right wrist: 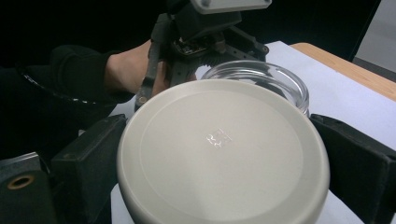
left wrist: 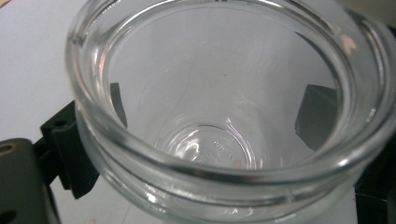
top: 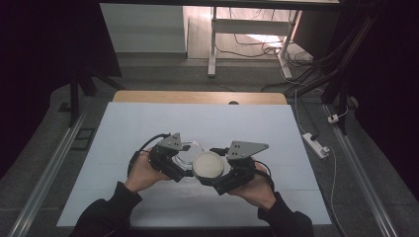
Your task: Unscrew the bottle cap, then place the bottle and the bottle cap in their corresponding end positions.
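White-covered tabletop (top: 148, 128) with a wooden far edge, clear glass jar (left wrist: 224, 116) near its middle clamped in the left gripper (top: 182, 163), just beside it a round off-white lid (right wrist: 219, 149) pinched by the right gripper (top: 225, 170)

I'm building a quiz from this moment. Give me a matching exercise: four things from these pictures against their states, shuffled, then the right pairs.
Things:
1. glass jar
2. round lid
3. white mat
4. table edge

States:
A. bare wood, beyond the mat
B. clear, open-topped, clamped by the left claw
C. covers the table under both hands
D. off-white, clamped by the right claw

Pairs: 1-B, 2-D, 3-C, 4-A
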Demonstrator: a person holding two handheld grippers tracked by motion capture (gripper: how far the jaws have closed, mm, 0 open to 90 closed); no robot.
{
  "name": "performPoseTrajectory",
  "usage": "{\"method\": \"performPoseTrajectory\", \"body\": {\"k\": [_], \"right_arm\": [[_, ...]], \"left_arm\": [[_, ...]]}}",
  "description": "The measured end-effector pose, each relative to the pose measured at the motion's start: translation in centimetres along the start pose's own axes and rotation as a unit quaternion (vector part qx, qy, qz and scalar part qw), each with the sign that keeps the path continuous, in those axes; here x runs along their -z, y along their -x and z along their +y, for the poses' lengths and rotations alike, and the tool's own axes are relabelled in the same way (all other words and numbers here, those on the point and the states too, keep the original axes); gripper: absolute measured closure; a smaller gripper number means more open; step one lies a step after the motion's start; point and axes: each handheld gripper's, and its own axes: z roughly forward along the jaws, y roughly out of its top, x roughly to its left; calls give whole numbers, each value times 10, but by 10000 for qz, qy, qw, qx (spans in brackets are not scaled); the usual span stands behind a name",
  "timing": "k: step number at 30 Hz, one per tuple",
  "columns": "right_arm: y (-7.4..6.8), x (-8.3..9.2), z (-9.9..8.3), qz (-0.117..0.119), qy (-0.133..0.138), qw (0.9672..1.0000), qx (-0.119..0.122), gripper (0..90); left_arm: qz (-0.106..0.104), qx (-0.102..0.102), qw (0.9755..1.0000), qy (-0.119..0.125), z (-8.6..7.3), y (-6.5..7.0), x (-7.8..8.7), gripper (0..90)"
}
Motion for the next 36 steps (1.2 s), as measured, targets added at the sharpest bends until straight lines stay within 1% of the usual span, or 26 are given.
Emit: {"method": "performPoseTrajectory", "body": {"k": [5,9,12,14,16,23,25,26,36], "right_arm": [[-3,0,-2,-35,-2,10000,41,76],[-5,0,-3,-40,-5,10000,36,76],[-6,0,-3,-36,-2,10000,33,76],[-6,0,-3,-31,4,10000,25,76],[-7,0,-5,-33,-2,10000,23,76],[-8,0,-11,-23,-43,10000,-18,76],[-8,0,-14,-14,-58,10000,-36,76],[-8,0,-15,-18,-63,10000,-31,76],[-8,-3,-29,-14,-136,9999,-89,76]], "left_arm": [[107,14,9999,-26,1,-3,0,74],[155,54,9999,-18,0,-5,1,74],[214,110,9997,14,0,-10,2,74],[230,126,9997,22,-1,-11,3,74],[299,169,9994,55,-1,-14,4,74],[430,237,9987,120,0,-21,6,74],[435,262,9986,134,0,-22,6,74],[473,289,9983,173,1,-23,6,74],[582,257,9977,227,8,-30,0,74]]}}
